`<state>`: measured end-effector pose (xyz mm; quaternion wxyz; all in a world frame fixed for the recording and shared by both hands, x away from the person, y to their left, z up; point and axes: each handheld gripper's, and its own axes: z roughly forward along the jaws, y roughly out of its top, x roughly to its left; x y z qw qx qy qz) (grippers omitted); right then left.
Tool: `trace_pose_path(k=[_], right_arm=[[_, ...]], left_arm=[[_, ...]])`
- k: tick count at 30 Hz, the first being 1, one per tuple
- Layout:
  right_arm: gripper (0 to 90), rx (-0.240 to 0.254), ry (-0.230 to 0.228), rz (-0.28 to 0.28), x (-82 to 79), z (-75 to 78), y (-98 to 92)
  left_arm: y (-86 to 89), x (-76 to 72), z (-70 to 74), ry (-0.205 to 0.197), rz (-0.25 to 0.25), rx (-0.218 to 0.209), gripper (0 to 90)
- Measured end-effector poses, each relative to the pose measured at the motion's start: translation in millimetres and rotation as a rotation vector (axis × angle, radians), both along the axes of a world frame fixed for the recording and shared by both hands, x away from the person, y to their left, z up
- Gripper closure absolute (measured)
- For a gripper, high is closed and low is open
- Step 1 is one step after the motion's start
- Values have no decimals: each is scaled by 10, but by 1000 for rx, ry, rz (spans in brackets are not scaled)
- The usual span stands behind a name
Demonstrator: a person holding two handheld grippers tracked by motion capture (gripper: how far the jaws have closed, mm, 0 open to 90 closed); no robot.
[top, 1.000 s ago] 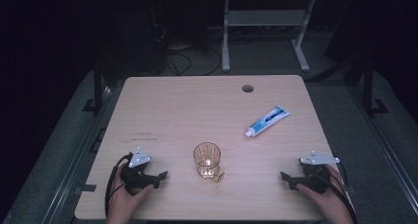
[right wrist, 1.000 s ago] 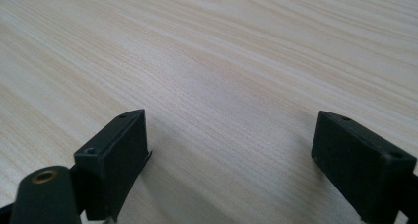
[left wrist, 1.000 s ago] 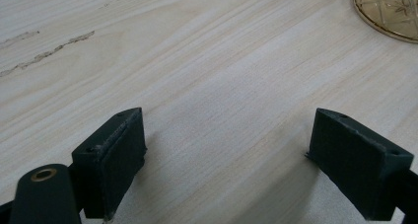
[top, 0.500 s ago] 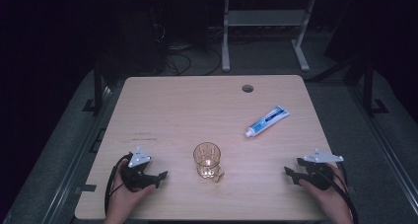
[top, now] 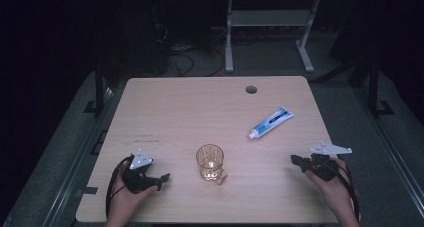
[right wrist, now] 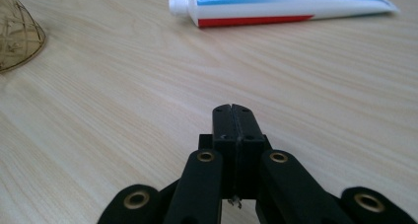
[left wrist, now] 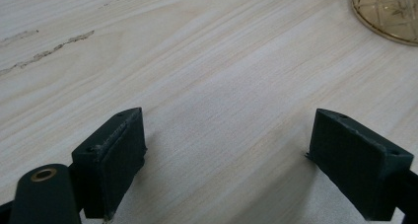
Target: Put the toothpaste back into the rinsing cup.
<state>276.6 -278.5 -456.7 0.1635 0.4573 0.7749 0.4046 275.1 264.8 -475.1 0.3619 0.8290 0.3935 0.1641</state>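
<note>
We see a light wooden table (top: 165, 112) with a round cable hole (top: 251, 89) near its far edge, standing on grey carpet (top: 65, 152). Beyond it the room lies dark; cables (top: 192, 52) trail over the floor beside a white desk frame (top: 265, 22). Black stands (top: 100, 87) flank the table on both sides.

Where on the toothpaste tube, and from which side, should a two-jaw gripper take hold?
Grip the toothpaste tube across its flat mid-body, coming down from above. It lies flat and diagonal, white cap toward the glass, so jaws span its narrow width.
</note>
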Motion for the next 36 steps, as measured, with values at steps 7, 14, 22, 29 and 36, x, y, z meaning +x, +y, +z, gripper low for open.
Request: trace_pose_path(k=[7, 14, 22, 29, 36], right_arm=[[897, 23, -3, 11, 134, 115, 68], [897, 35, -6, 18, 303, 183, 121], [897, 48, -28, 20, 490, 299, 165], [897, 44, -38, 27, 615, 342, 236], [897, 47, -36, 39, 722, 358, 316]], left_arm=[[-9, -5, -3, -5, -2, 6, 129], [-15, -12, -4, -9, -3, 16, 129], [-14, -12, -2, -7, -3, 17, 129], [-14, -12, -2, -7, -4, 18, 128], [-15, -12, -2, -7, -3, 17, 129]])
